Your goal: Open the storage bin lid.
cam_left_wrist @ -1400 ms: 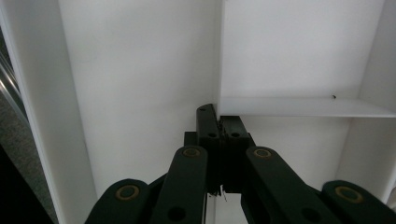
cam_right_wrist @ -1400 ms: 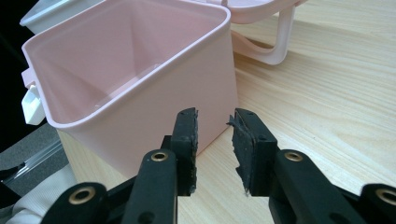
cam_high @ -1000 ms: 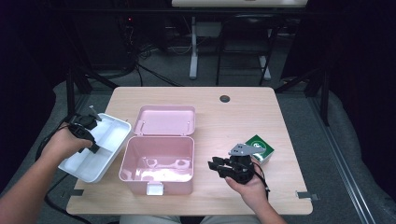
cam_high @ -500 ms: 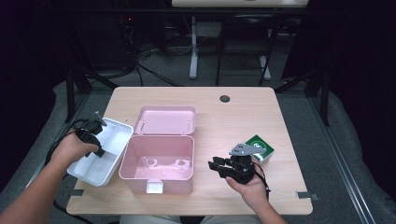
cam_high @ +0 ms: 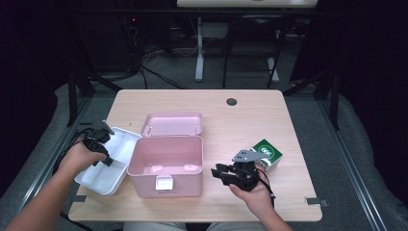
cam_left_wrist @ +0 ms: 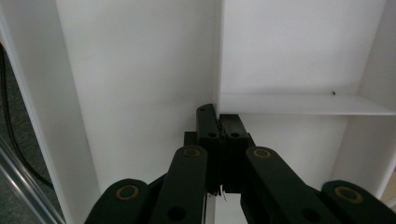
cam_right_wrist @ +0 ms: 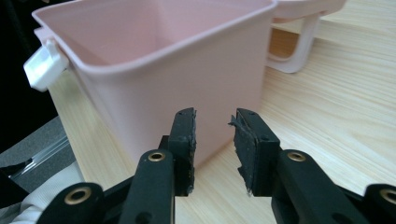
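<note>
The white tray (cam_high: pixel 103 163) now lies lower at the table's left edge, beside the pink box (cam_high: pixel 166 163); the left gripper (cam_high: pixel 107 155), jaws clamped on its divider, holds it.

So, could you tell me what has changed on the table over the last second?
The left gripper, shut on a divider wall of the white tray, has carried the tray toward the person, down along the left of the pink box. The right gripper kept its place; its jaws have just been opening slightly, with nothing between them. The pink box and the green carton stayed put.
</note>
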Available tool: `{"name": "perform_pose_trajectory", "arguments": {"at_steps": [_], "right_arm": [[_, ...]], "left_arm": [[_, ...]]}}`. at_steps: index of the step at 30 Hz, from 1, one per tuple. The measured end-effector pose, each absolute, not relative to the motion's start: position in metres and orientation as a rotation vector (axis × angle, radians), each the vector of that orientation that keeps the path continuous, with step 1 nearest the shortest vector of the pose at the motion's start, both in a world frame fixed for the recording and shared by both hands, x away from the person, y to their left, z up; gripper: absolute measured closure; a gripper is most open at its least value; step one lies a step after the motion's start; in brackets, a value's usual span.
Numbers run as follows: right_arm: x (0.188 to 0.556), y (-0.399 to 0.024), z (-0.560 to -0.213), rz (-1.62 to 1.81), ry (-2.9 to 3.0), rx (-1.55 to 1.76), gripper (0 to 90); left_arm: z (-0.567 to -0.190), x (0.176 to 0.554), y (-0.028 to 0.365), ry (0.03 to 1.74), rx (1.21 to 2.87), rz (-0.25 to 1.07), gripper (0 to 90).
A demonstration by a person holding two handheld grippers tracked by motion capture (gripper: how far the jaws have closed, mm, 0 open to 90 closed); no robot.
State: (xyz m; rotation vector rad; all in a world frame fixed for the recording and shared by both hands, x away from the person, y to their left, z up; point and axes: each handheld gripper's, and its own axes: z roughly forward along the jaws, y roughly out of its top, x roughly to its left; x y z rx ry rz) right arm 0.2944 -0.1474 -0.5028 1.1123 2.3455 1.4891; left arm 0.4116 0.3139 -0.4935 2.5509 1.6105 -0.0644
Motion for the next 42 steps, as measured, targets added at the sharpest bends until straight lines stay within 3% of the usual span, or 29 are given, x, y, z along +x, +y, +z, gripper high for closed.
{"name": "perform_pose_trajectory", "arguments": {"at_steps": [12,20,26,42], "right_arm": [[0.290,-0.147,-0.491,1.537,2.310,1.086,65.7],[0.290,-0.142,-0.484,1.575,2.301,1.092,49.5],[0.294,-0.123,-0.495,1.451,2.367,1.070,46.1],[0.287,-0.144,-0.497,1.448,2.286,1.133,52.3]], "left_arm": [[-0.489,0.406,0.301,1.544,2.575,-0.077,89.5],[-0.490,0.406,0.296,1.527,2.581,-0.079,89.4],[-0.492,0.408,0.295,1.528,2.589,-0.082,89.4],[-0.502,0.411,0.294,1.539,2.599,-0.100,89.4]]}}
